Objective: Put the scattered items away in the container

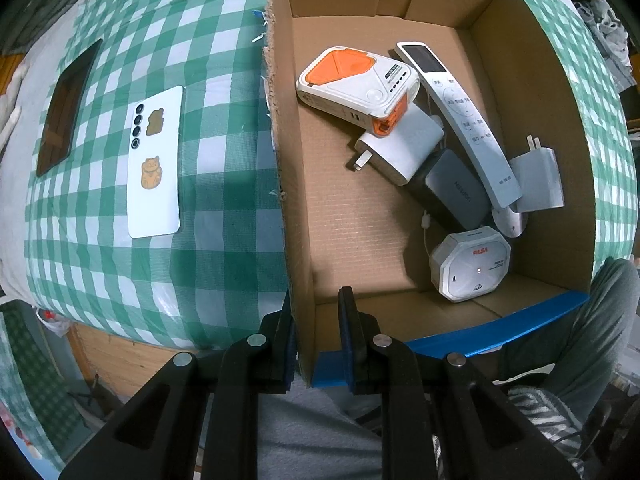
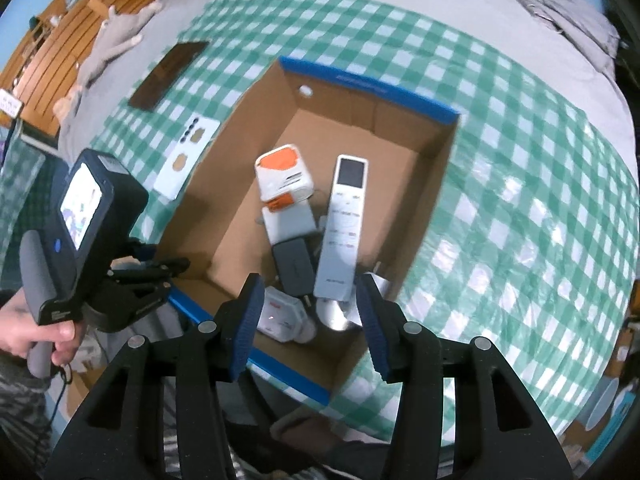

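An open cardboard box (image 1: 292, 168) with blue-taped edges sits on a green checked cloth. Inside lie a white and orange device (image 1: 356, 88), a white remote (image 1: 460, 120), a white charger (image 1: 404, 148), a grey power bank (image 1: 456, 190), a white plug (image 1: 538, 180) and an octagonal white device (image 1: 470, 264). A white phone (image 1: 155, 164) with cat stickers and a dark tablet (image 1: 68, 108) lie on the cloth left of the box. My left gripper (image 1: 318, 328) straddles the box's near left corner wall. My right gripper (image 2: 310, 312) is open and empty above the box (image 2: 440, 184), over the remote (image 2: 344, 224).
The bed's wooden frame (image 1: 120, 356) shows below the cloth edge. The person's legs in grey trousers (image 1: 592, 340) are at the box's near right. Plush toys (image 2: 112, 40) and a wooden headboard (image 2: 60, 52) lie beyond the tablet (image 2: 168, 74).
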